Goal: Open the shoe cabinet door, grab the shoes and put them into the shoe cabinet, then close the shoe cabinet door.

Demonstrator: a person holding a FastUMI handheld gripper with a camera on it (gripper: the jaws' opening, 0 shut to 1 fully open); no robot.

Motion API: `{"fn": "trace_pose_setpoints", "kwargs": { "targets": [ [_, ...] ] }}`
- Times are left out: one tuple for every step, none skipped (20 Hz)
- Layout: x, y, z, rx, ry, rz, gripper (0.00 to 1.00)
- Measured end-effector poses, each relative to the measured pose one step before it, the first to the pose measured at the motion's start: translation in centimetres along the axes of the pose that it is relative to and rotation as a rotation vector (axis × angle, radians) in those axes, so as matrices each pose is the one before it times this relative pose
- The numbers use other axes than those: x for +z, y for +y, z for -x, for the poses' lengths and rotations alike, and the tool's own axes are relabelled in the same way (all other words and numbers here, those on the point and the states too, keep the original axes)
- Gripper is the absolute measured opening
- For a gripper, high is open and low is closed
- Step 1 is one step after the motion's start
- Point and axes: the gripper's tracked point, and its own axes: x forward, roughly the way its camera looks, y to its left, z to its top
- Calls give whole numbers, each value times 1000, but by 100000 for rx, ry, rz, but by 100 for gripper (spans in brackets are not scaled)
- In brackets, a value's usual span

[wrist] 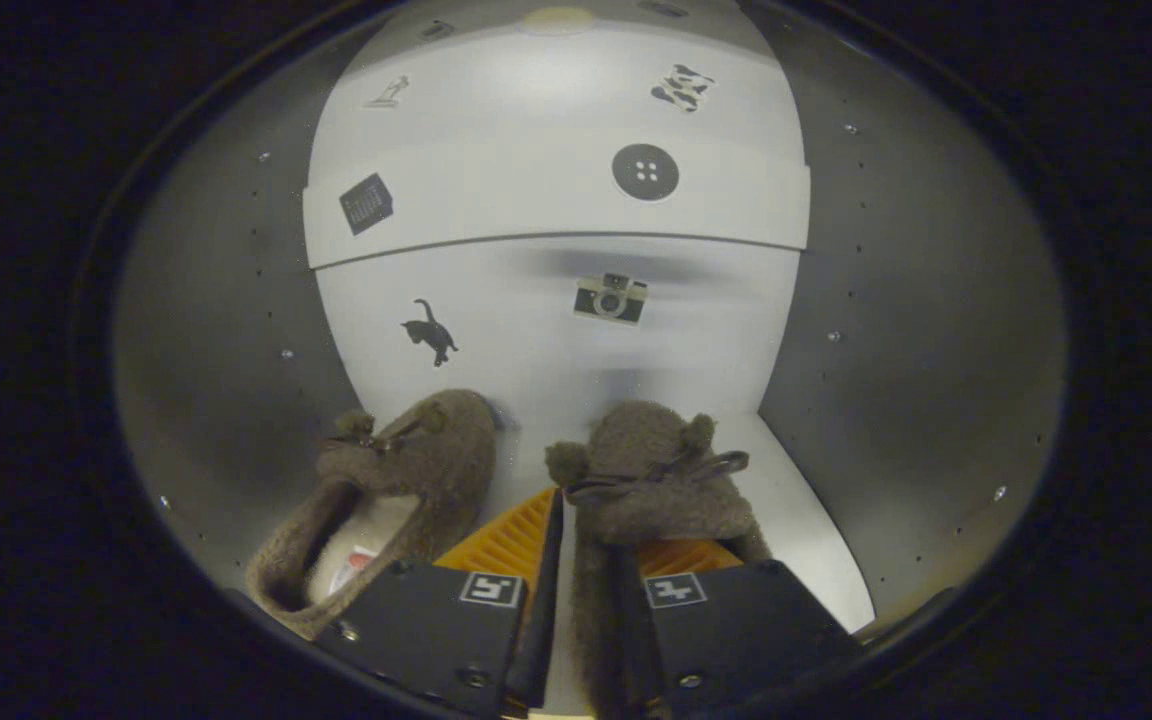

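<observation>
While the fingers [591, 600] pinch the right slipper [651, 480] inside the shoe cabinet [236, 300], left slipper [386, 490] just beside them, an early release risks tipping it against its mate.

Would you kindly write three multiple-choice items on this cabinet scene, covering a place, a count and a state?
1. Where is the cat sticker?
A. on the back panel above the left slipper
B. on the floor
C. on a slipper

2. How many slippers are in the cabinet?
A. one
B. two
C. three

3. What are the fingers doing?
A. spread wide, empty
B. closed on the right slipper
C. closed on the left slipper

Answers: 1 A, it sits above the left slipper. 2 B, a pair shows. 3 B, the gripper pinches the right slipper.
</observation>
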Motion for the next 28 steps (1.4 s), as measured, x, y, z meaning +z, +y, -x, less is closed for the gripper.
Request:
{"fn": "trace_pose_setpoints", "kwargs": {
  "targets": [
    [38, 319, 378, 687, -396, 679, 43],
    [14, 201, 443, 26, -31, 592, 52],
    [30, 47, 472, -441, -416, 703, 60],
    [-84, -135, 446, -744, -1036, 432, 68],
    [63, 264, 828, 666, -1195, -72, 68],
    [-94, 96, 781, 458, -945, -70, 69],
    [29, 11, 908, 289, -1269, 212, 74],
    [77, 48, 990, 455, -1428, 34, 77],
    [309, 117, 1268, 749, -2532, 397, 80],
    [321, 84, 1446, 332, -2960, 1184, 80],
    [547, 210, 1787, 623, -3375, 1945, 80],
    [333, 233, 1839, 427, -2903, 1609, 80],
    [293, 554, 1989, 1539, -2092, 1043, 80],
    [301, 764, 2164, 2661, -2736, 158, 86],
    [450, 726, 2268, 2334, -2505, -223, 92],
    [182, 500, 2314, 1668, -2293, 669, 94],
    [-120, 636, 2526, 2146, -1604, 555, 98],
    [-300, 982, 2920, 3143, -725, -774, 99],
    [-459, 1053, 2693, 3894, -549, -345, 100],
    [-452, 495, 2681, 1967, -465, -57, 100],
    [-279, 259, 2619, 954, -765, 72, 100],
    [-353, 394, 2559, 944, -1369, 789, 100],
    [-230, 94, 2422, 351, -1296, 818, 100],
    [-235, -74, 2466, 44, -1589, -101, 100],
    [-309, -63, 2322, -218, -470, 352, 100],
    [-503, -460, 2158, -341, 105, -295, 100],
    [-367, -411, 2123, 63, 48, -788, 100],
    [-265, -523, 2052, -581, 145, -624, 100]
  ]
}}
